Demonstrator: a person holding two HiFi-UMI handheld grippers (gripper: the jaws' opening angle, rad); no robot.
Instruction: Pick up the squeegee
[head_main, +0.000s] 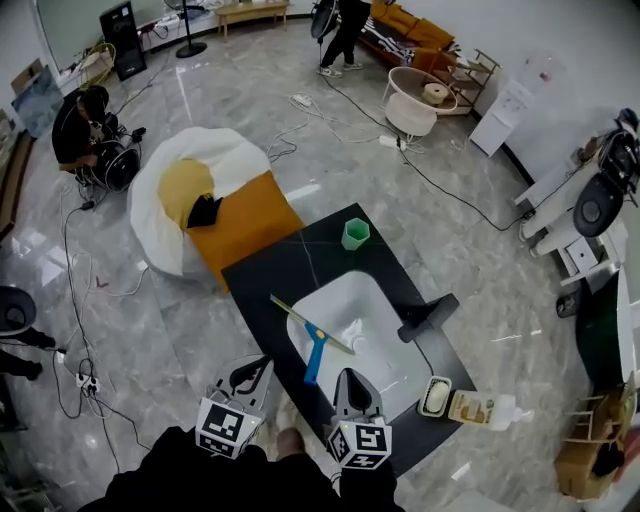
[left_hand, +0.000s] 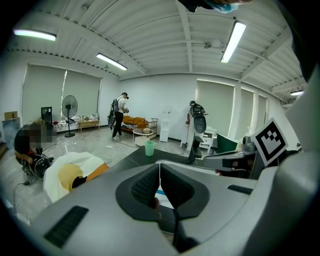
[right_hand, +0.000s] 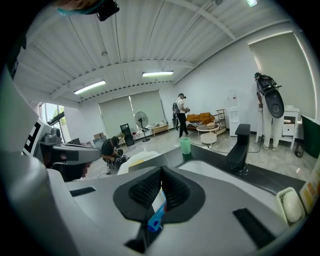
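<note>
**Fig.** Pre-grasp stage; pick-up not yet begun. The squeegee (head_main: 314, 345) is lying flat across the left rim of the white sink (head_main: 385, 300) at the centre of the head view. Its pale blade is pointing to the upper left and its blue handle (head_main: 316, 362) is pointing toward the bottom edge of the frame. Nothing is touching it.

The left tool (head_main: 262, 362) and right tool (head_main: 346, 374) are hovering at bottom centre, both aiming up-frame over the near edge of the black worktop (head_main: 300, 258). The right one is sitting just beside the handle end; the left one is hanging a little further off to the left.

- **Left gripper view:** the left tool (left_hand: 159, 166) is showing its jaws pressed together, w/ nothing betw. them.
- **Right gripper view:** the right tool (right_hand: 161, 171) is likewise sitting fully closed and carrying nothing. The handle (right_hand: 155, 219) is showing only through the gap below the pads, i.e. ahead of the tool, not in it.

**Judged progress:** approach stage, w/ none of the grasp done. Remaining, prob.: one tool opening its jaws, lining up on the handle, closing, then lifting the squeegee clear of the sink.
</note>
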